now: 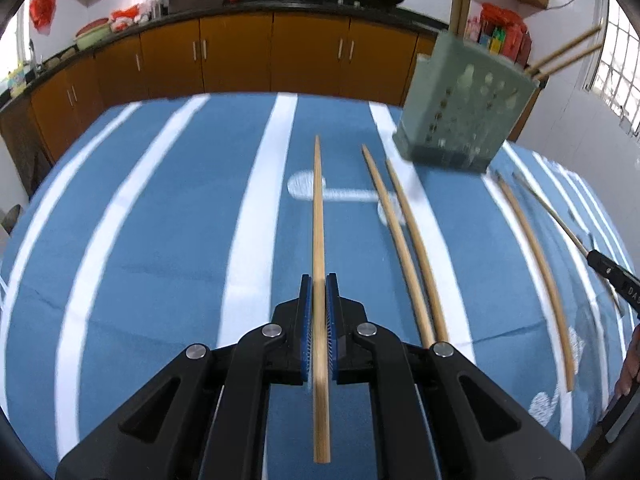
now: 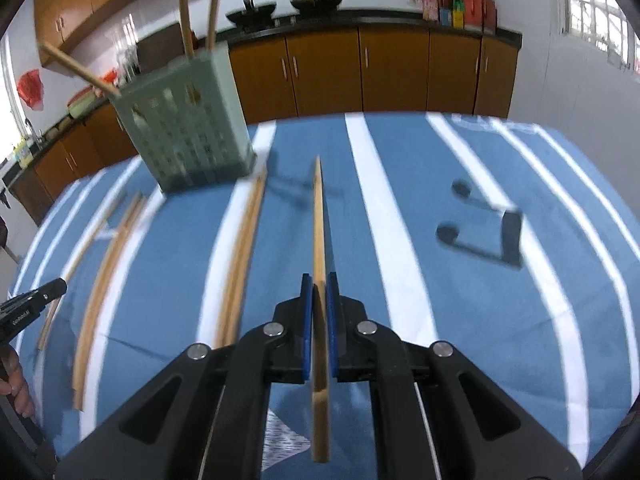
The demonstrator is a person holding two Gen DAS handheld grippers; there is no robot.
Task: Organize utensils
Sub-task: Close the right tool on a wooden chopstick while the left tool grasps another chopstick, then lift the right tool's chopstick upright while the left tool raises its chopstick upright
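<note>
My left gripper (image 1: pixel 319 280) is shut on a wooden chopstick (image 1: pixel 318 216) that points forward above the blue striped tablecloth (image 1: pixel 168 240). My right gripper (image 2: pixel 319 280) is shut on another wooden chopstick (image 2: pixel 319 220), also pointing forward. A pale green perforated utensil holder (image 1: pixel 464 116) stands at the far right of the left wrist view and at the far left of the right wrist view (image 2: pixel 188 132), with several chopsticks standing in it. Loose chopsticks lie on the cloth: a pair (image 1: pixel 404 240) and a single one (image 1: pixel 536 264) in the left view, several (image 2: pixel 240 256) in the right view.
The other gripper's tip shows at the right edge of the left view (image 1: pixel 616 276) and at the left edge of the right view (image 2: pixel 28 308). Orange kitchen cabinets (image 1: pixel 240 52) with woks on the counter run behind the table. The table's far edge lies just past the holder.
</note>
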